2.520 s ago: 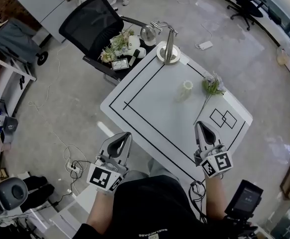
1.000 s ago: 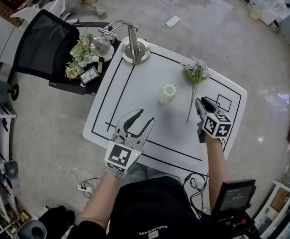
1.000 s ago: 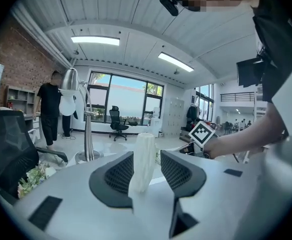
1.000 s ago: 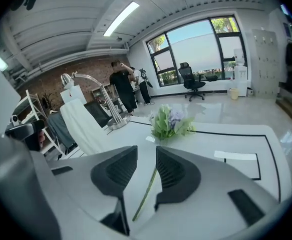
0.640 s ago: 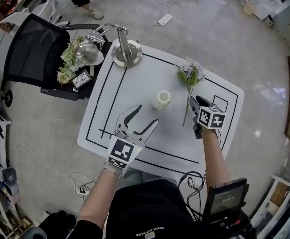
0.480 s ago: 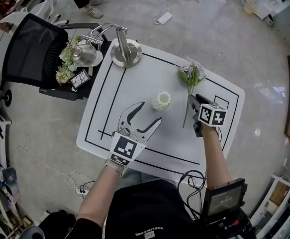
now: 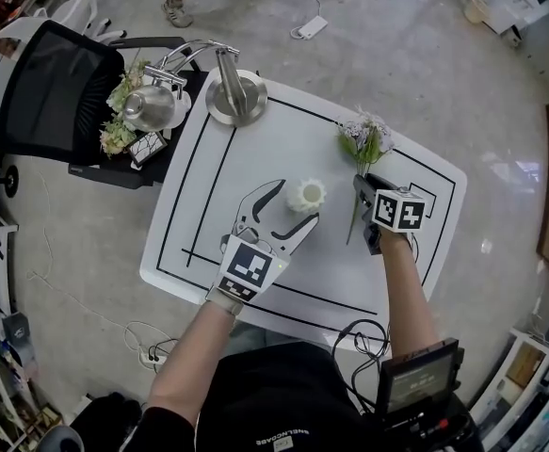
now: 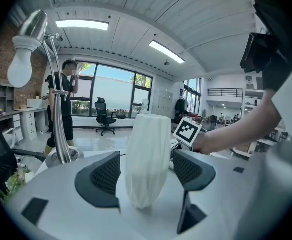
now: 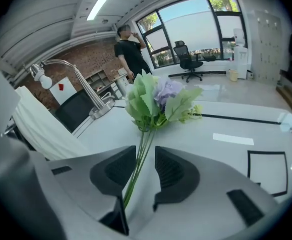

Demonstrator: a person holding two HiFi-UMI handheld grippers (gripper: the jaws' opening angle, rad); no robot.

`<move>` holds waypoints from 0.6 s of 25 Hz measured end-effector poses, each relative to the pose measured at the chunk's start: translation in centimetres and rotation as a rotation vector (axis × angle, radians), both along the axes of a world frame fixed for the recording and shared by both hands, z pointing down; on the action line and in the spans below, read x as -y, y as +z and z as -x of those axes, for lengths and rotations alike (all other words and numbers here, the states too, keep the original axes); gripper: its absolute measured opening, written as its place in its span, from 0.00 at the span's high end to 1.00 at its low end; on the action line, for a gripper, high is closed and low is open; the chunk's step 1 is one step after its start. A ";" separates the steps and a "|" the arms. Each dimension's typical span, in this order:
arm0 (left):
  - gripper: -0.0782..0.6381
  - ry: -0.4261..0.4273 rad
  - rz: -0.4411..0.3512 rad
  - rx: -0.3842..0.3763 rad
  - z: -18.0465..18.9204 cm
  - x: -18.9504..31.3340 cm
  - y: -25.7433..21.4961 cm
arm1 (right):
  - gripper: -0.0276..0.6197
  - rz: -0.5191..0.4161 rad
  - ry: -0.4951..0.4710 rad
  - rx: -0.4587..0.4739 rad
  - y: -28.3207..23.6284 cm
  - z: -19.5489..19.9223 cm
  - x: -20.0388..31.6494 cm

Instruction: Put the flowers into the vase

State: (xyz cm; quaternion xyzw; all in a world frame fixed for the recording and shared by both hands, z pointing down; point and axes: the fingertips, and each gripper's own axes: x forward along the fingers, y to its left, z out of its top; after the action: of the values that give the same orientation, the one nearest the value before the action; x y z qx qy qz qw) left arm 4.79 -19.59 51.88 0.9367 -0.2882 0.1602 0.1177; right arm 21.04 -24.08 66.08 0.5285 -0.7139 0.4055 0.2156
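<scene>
A small white ribbed vase (image 7: 305, 195) stands upright near the middle of the white table (image 7: 255, 139). My left gripper (image 7: 296, 202) lies low on the table with its jaws opening; the vase (image 8: 147, 144) stands between the pads, and a gap shows on both sides. A bunch of flowers (image 7: 363, 140) with green leaves and pale purple blooms lies on the table to the right. My right gripper (image 7: 363, 188) is down over the stems, its jaws closing. In the right gripper view the stems (image 9: 138, 166) run between the pads without being pinched.
A silver desk lamp (image 7: 234, 94) stands on the table's far left corner. A black office chair (image 7: 48, 78) beside it carries more flowers (image 7: 119, 136) and small items. Black lines and two squares (image 7: 423, 205) mark the tabletop. A person's feet (image 7: 173, 9) are on the floor beyond.
My left gripper moved forward to the vase and spread its jaws around it. My right gripper moved forward and down over the flower stems.
</scene>
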 end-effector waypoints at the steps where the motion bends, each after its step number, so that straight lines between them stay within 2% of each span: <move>1: 0.45 0.000 -0.002 -0.003 -0.2 0.1 0.0 | 0.78 0.004 -0.004 -0.014 0.1 -0.2 0.0; 3: 0.45 0.000 -0.005 -0.007 -0.6 0.2 -0.1 | 0.84 0.003 -0.012 -0.035 0.1 -0.4 0.1; 10: 0.46 -0.023 -0.010 -0.017 -0.8 0.6 -0.3 | 0.92 -0.033 -0.002 -0.022 -1.2 -0.9 0.4; 15: 0.46 -0.049 -0.011 -0.022 -0.6 0.5 -0.2 | 0.92 -0.118 0.014 0.066 -4.4 -0.2 0.2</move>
State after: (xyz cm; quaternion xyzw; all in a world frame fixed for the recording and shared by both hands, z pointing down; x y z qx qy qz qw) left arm 5.38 -20.04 51.68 0.9317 -0.3106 0.1454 0.1197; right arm 21.26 -24.28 61.72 0.5317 -0.7397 0.3812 0.1576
